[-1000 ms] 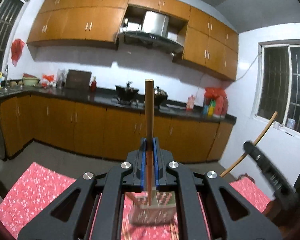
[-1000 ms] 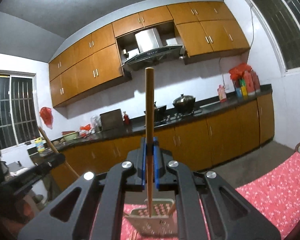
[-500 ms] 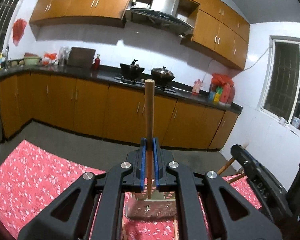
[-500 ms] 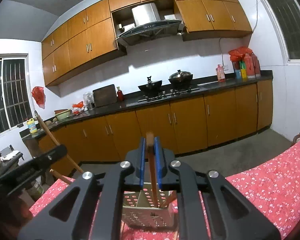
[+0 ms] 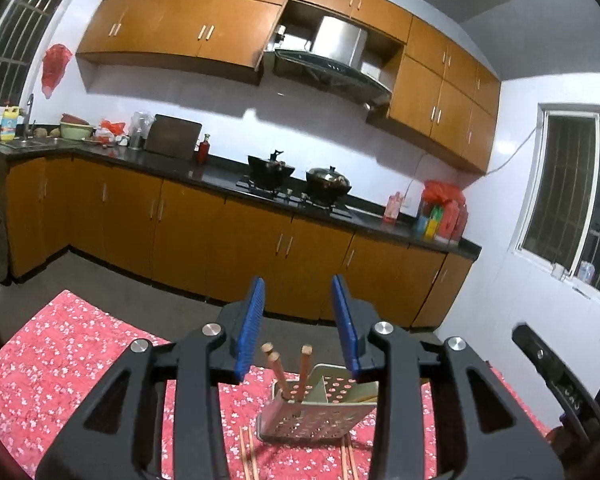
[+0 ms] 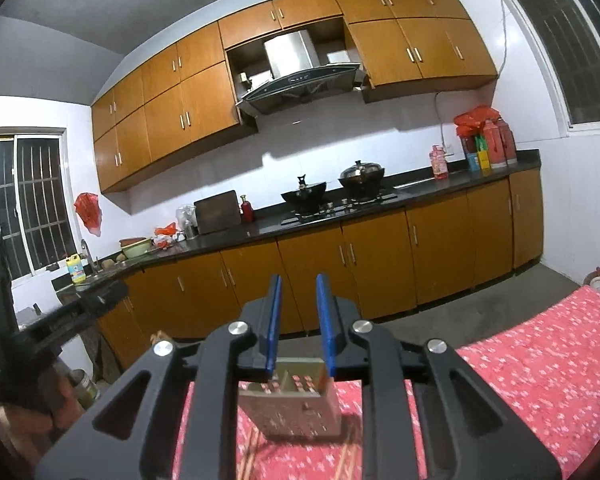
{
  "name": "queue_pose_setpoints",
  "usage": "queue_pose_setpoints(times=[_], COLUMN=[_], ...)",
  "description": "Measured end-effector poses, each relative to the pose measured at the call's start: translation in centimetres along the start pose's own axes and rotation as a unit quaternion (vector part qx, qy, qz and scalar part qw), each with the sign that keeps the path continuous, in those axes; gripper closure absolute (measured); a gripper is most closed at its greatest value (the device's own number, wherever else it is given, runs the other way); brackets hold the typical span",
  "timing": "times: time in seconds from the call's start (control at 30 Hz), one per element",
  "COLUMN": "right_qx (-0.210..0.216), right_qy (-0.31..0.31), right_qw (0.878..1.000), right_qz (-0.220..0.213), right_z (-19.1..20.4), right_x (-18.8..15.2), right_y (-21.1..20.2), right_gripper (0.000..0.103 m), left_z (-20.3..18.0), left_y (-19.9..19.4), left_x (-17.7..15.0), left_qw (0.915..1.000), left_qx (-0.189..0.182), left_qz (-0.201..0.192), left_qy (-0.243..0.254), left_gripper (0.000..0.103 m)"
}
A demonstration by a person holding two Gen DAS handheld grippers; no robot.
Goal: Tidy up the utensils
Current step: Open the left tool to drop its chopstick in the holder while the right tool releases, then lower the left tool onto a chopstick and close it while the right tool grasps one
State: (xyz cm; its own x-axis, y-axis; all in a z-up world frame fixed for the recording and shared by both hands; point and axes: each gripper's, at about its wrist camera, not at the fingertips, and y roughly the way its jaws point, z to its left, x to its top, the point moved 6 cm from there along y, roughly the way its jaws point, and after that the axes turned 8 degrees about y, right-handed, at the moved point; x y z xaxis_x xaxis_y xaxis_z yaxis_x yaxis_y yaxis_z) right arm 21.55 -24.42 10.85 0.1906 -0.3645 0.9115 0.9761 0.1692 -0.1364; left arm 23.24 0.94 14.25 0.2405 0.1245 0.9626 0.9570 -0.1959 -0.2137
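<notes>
A perforated metal utensil holder [image 5: 316, 416] stands on the red flowered tablecloth [image 5: 60, 364]. Three brown chopsticks [image 5: 305, 364] stand upright in its left compartment. My left gripper [image 5: 298, 320] hovers just above and behind them, its jaws opening, with nothing between the blue pads. In the right wrist view the holder [image 6: 296, 404] is blurred, right below my right gripper [image 6: 299, 320], whose jaws are opening a little and hold nothing. Each gripper also shows in the other's view: the right gripper [image 5: 552, 376] at the right edge, the left gripper [image 6: 72, 316] at the left.
Loose chopsticks [image 5: 247, 454] lie on the cloth in front of the holder, more chopsticks [image 5: 348, 460] to its right. Beyond the table's far edge are bare floor, orange cabinets [image 5: 188, 240] and a dark counter with two pots [image 5: 328, 178].
Both grippers were shut on upright chopsticks; now both have let go and opened, and the chopsticks stand in the holder. Both hands came lower toward the holder.
</notes>
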Motion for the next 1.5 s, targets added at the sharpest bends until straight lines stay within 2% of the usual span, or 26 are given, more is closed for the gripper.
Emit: queue_pose_setpoints(times=[0.1,0.17,0.27,0.37,0.43,0.53,0.63,0.73,0.8,0.9,1.17,1.33,1.4,1.5], right_qx=[-0.021,-0.044,-0.077,-0.083,-0.084,-0.082,-0.087,-0.103,-0.124,-0.148,-0.152,-0.151,-0.152,-0.150], right_qy=[0.002,-0.002,0.008,0.035,0.030,0.023,0.015,-0.025,-0.038,-0.015,-0.020,-0.020,-0.025,-0.031], right_qw=[0.999,0.997,0.983,0.955,0.944,0.935,0.929,0.931,0.931,0.932,0.932,0.932,0.932,0.932], right_qz=[0.027,0.064,0.167,0.284,0.319,0.344,0.358,0.351,0.342,0.332,0.327,0.328,0.328,0.329], right_z=[-1.9,-3.5,-6.5,-8.5,-8.5,-8.0,-7.9,-7.5,-7.9,-9.8,-10.3,-10.2,-10.2,-9.9], right_x=[-2.4,-4.9,-11.0,-18.6,-21.7,-24.4,-25.8,-25.9,-25.7,-24.7,-24.4,-24.3,-24.2,-24.3], right_y=[-1.4,-1.3,0.1,1.4,1.5,1.5,1.8,2.0,2.1,2.2,2.0,2.1,2.0,1.7], right_gripper=[0.084,0.084,0.083,0.083,0.083,0.083,0.083,0.095,0.095,0.095,0.095,0.095,0.095,0.092], left_z=[1.1,1.9,2.7,3.3,3.8,3.9,3.5,3.0,2.5,1.6,0.4,0.2,0.4,0.6], left_y=[-1.8,-2.3,-1.8,-0.7,-0.2,0.3,0.6,0.8,0.8,1.1,1.3,1.4,1.5,1.8], left_x=[-1.1,-2.8,-6.6,-11.9,-14.9,-19.0,-21.8,-23.5,-24.1,-25.2,-27.1,-27.7,-27.8,-27.7], left_qw=[0.9999,0.9996,0.9962,0.9867,0.9794,0.9677,0.9593,0.9537,0.9510,0.9467,0.9371,0.9349,0.9345,0.9347], left_qx=[0.006,0.014,0.025,0.025,0.023,0.013,-0.001,-0.017,-0.026,-0.040,-0.054,-0.039,-0.025,-0.014], left_qz=[0.002,0.025,0.083,0.159,0.200,0.251,0.282,0.300,0.308,0.319,0.344,0.350,0.350,0.348], left_qy=[-0.007,-0.009,0.005,0.021,0.019,0.012,0.005,0.004,0.005,0.013,0.025,0.049,0.058,0.069], left_gripper=[0.068,0.068,0.068,0.068,0.068,0.068,0.070,0.073,0.077,0.081,0.086,0.089,0.094,0.094])
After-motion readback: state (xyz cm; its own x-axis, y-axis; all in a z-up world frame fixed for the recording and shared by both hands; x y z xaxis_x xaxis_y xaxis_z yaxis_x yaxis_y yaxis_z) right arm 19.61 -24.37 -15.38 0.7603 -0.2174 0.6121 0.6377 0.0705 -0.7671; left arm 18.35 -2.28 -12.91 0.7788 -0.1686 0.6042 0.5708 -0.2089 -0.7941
